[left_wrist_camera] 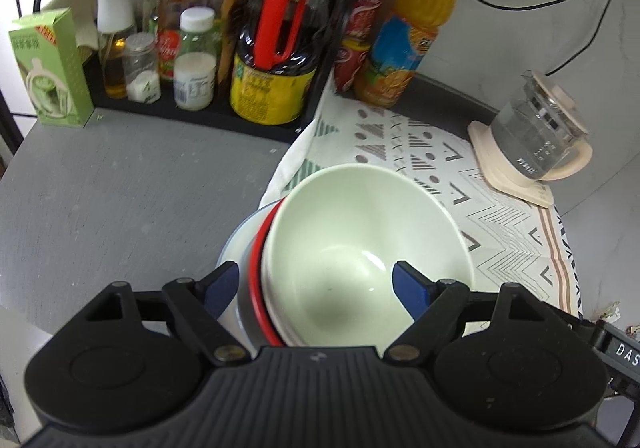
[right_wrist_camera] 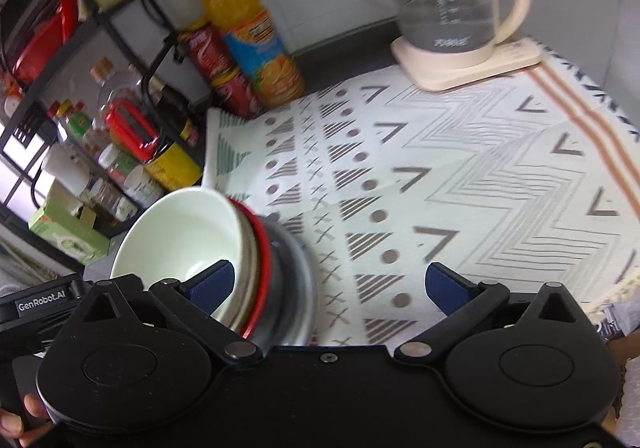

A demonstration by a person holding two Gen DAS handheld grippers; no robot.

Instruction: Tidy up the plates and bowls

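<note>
A stack of nested bowls is tilted and held up off the cloth: a pale green bowl (left_wrist_camera: 360, 232) on top, a red-rimmed one (left_wrist_camera: 256, 272) under it, and a grey-blue one (left_wrist_camera: 236, 248) outermost. My left gripper (left_wrist_camera: 316, 284) is shut on the stack's rim, one blue finger (left_wrist_camera: 412, 288) inside the green bowl and the other outside. In the right wrist view the stack (right_wrist_camera: 192, 232) hangs at the left, over the cloth's edge. My right gripper (right_wrist_camera: 332, 284) is open and empty, its left finger (right_wrist_camera: 212, 284) in front of the stack.
A patterned cloth (right_wrist_camera: 460, 175) covers the counter's right part. A glass kettle (right_wrist_camera: 452, 7) stands on its cream base at the back. An orange juice bottle (left_wrist_camera: 408, 31), red cans, and a black rack with sauce bottles (left_wrist_camera: 272, 59) line the back. A green box (left_wrist_camera: 48, 67) stands at the left.
</note>
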